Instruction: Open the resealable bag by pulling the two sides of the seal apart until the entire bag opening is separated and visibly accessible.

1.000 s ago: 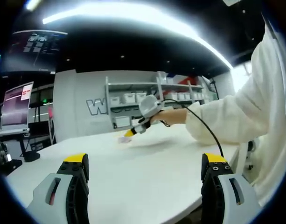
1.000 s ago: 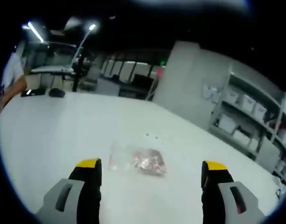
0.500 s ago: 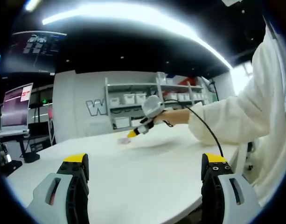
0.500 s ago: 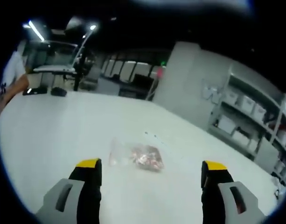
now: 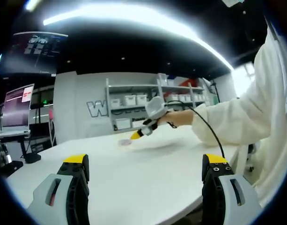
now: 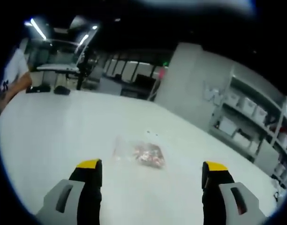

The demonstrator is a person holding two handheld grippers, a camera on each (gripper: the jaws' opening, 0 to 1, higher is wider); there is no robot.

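Right gripper (image 6: 152, 176) jaws wide apart; bag (image 6: 139, 153) flat on white table (image 6: 49, 131) just ahead.

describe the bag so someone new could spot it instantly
Start at the big white table in the right gripper view. The resealable bag lies flat on it, ahead of the right gripper and between its open jaws. It is small, clear plastic with a reddish clump of contents; the dark items at the table's far edge are opaque.
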